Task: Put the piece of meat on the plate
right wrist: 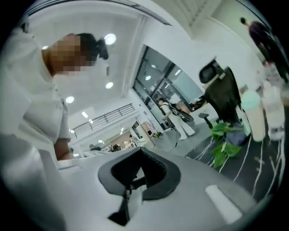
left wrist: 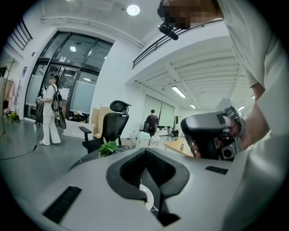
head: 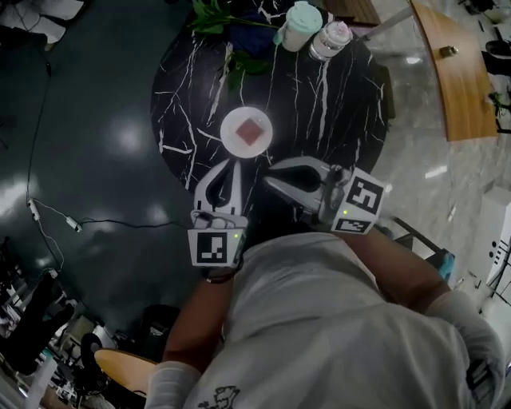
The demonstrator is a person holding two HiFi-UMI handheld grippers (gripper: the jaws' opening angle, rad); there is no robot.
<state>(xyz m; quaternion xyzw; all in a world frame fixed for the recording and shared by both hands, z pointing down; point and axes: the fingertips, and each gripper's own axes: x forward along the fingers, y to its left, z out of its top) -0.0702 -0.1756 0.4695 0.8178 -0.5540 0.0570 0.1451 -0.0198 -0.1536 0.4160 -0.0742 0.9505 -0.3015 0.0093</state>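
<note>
Black marble tabletop (head: pixel 335 104) carried a white plate (head: pixel 229 120), and the piece of meat (head: pixel 251 131) lay at its centre. Near the table's front edge, the left gripper (head: pixel 231 164) had its jaws together, empty; the right gripper (head: pixel 271 177) was likewise closed on nothing.

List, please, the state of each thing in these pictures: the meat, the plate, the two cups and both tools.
Meat: lying flat in the middle of the plate.
Plate: on the table, holding the meat.
Green-lidded cup: upright, lid on.
Clear cup: upright, lid on.
Left tool: shut, empty, held clear of the plate.
Right tool: shut, empty, held clear of the plate.
</note>
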